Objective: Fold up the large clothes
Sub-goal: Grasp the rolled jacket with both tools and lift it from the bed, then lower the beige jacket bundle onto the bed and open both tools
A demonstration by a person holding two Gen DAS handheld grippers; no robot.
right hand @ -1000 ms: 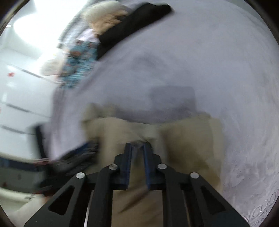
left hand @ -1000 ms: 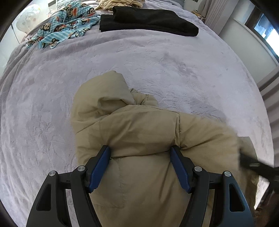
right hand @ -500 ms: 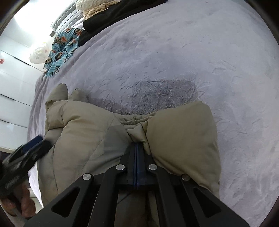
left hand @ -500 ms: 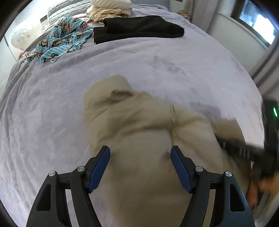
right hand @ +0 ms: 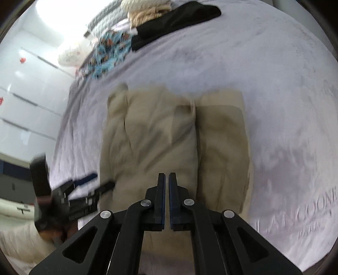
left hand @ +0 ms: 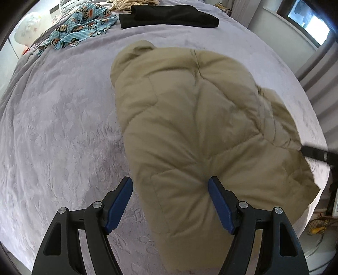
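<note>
Jacket (left hand: pixel 202 135): khaki-beige, padded and quilted, stitched into puffy panels with soft creases; lies bunched in a thick heap on the bed (left hand: pixel 63 118), hood end pointing toward the head of the bed, one edge reaching the bed's right side. In the right wrist view the jacket (right hand: pixel 169 135) appears as two long lobes side by side with a seam fold between them; that picture is motion-blurred.

Bed cover: pale lilac plush with an embossed leaf pattern. Raised lettering near its edge in the right wrist view, partly readable as "ANGOONE".

Left claw (left hand: pixel 170 204): black frame, blue pads, spread wide, holding nothing; the right pad touches the jacket's near end, the left pad is over bare cover.

Right claw (right hand: pixel 166 186): black, fingers nearly together with a thin gap, nothing between them, above the jacket's near end.

Other items at the head of the bed: black garment (left hand: pixel 169 15), folded flat; blue monkey-print cloth (left hand: pixel 80 27), rumpled; cream knit (left hand: pixel 131 3).
</note>
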